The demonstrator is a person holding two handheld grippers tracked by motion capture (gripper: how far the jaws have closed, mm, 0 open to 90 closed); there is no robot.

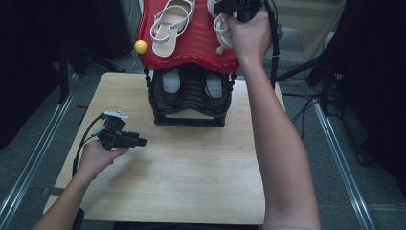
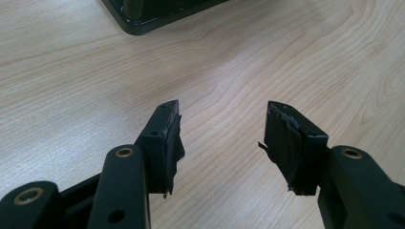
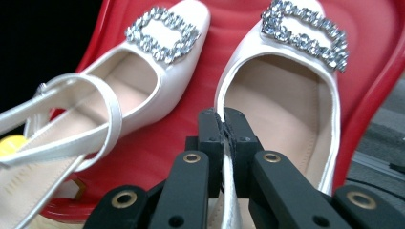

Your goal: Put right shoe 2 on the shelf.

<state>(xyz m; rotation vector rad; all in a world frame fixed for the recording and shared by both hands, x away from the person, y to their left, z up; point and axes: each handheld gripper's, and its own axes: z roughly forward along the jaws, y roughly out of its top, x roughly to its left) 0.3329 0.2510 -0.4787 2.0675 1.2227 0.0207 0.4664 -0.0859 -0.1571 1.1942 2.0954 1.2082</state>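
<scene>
The right-hand white shoe lies on the red tray atop the black rack, near the tray's right edge, with its side wall pinched in the right gripper. Its mate lies beside it, apart. The left gripper hovers wide apart, holding nothing, over the table's left side.

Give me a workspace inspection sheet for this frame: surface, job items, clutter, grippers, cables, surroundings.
Surface: light wooden table, bare in front of the rack.
Job's things: two white shoes with jewelled buckles on the red top shelf of a black shoe rack; right shoe, left shoe. Another pair sits on the lower tier.
Clutter: small yellow ball at the red shelf's left edge.
Grippers: right gripper shut on the right shoe's side rim; left gripper open over the table, holding nothing.
Cables: one trails from each gripper; loose cables on the floor at right.
Surroundings: grey floor with metal rails, dark background.
</scene>
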